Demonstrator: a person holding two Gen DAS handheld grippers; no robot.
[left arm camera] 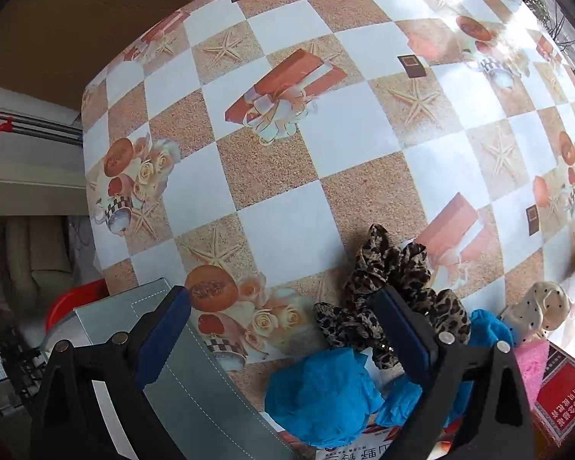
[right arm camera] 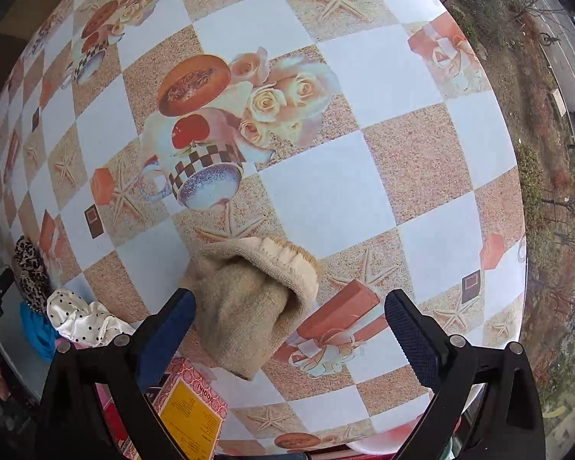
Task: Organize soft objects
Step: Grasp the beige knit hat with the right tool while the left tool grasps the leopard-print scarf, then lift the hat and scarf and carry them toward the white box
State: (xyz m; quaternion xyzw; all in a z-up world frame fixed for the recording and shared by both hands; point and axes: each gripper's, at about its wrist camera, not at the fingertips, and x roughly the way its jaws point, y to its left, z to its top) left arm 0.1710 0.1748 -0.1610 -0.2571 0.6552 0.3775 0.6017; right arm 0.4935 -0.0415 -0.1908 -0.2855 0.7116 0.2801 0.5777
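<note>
My left gripper (left arm camera: 283,329) is open, hovering above the table's near edge. A leopard-print scrunchie (left arm camera: 387,287) lies just beyond and partly behind its right finger (left arm camera: 402,329). Crumpled blue fabric (left arm camera: 322,398) sits between the fingers, lower down. A cream polka-dot scrunchie (left arm camera: 544,306) and a pink fuzzy piece (left arm camera: 533,364) lie to the right. My right gripper (right arm camera: 289,318) is open over a beige knitted sock (right arm camera: 249,299), which lies beside its left finger (right arm camera: 172,326). The polka-dot scrunchie (right arm camera: 80,318), leopard scrunchie (right arm camera: 30,268) and blue fabric (right arm camera: 34,329) show at the left edge.
The table (left arm camera: 287,161) wears a checkered cloth printed with starfish, gift boxes and roses. A grey box (left arm camera: 180,391) stands at the near left. A red printed box (left arm camera: 567,391) sits at the right; a red and yellow carton (right arm camera: 191,414) lies near the sock. A window overlooks a street (right arm camera: 571,115).
</note>
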